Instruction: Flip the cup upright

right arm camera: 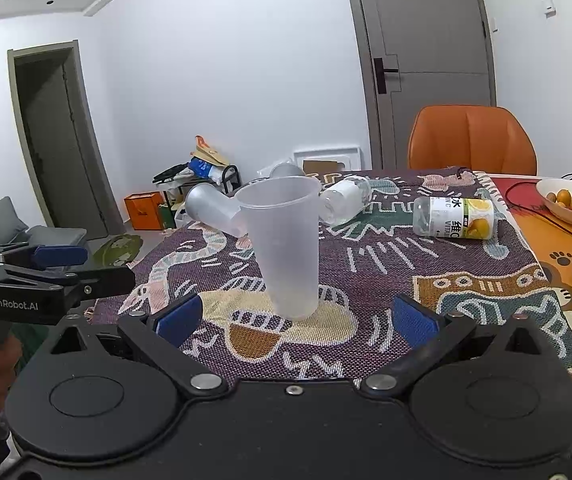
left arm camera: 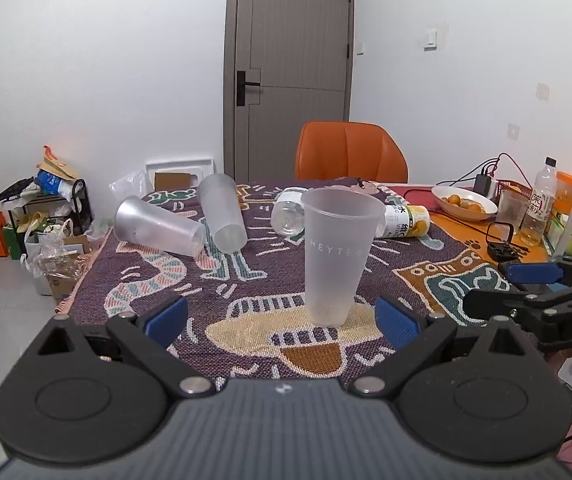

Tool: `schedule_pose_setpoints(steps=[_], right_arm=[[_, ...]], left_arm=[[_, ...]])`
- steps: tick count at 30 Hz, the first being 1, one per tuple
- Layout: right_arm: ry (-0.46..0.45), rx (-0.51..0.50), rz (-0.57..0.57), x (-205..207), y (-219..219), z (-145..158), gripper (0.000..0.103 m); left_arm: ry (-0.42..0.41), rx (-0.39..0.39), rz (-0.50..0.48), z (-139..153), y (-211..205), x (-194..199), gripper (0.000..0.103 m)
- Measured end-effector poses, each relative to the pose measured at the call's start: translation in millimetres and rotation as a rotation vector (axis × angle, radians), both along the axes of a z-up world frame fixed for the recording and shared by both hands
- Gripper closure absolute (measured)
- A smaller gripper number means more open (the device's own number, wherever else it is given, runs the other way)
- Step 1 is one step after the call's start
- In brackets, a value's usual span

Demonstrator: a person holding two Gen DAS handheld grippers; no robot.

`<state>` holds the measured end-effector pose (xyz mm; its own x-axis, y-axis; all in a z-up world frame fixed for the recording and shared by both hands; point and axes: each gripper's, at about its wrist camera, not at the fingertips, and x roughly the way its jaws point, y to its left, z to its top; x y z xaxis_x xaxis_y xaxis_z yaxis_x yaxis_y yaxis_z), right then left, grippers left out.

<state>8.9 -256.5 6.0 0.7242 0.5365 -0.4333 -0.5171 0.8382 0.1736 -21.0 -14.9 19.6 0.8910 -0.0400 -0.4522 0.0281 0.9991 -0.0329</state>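
Note:
A frosted plastic cup [left arm camera: 335, 256] stands upright on the patterned cloth [left arm camera: 246, 288], mouth up. It also shows in the right wrist view [right arm camera: 286, 246]. My left gripper [left arm camera: 282, 320] is open, its blue pads [left arm camera: 166, 320] a little short of the cup's base on either side. My right gripper [right arm camera: 297, 320] is open too, with the cup just beyond its fingertips. Two more frosted cups [left arm camera: 158, 226] [left arm camera: 224, 210] lie on their sides at the far left of the cloth. Each gripper shows in the other's view [left arm camera: 533, 276] [right arm camera: 58, 260].
A clear bottle [left arm camera: 287, 216] and a yellow-labelled bottle [left arm camera: 405, 220] lie on their sides behind the cup. A bowl of oranges [left arm camera: 463, 200], upright bottles [left arm camera: 543, 192], cables and a small black device [left arm camera: 501, 248] sit at the right. An orange chair [left arm camera: 349, 152] stands beyond the table.

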Motion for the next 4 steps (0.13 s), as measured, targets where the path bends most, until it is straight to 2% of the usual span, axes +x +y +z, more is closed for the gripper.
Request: schedule_pose_setpoints(steps=[4], right_arm=[[0.008,-0.002,0.000,1.2,0.9,-2.4,0.000]], left_arm=[[0.008,-0.013,0.009,-2.1,2.2,2.3,0.004]])
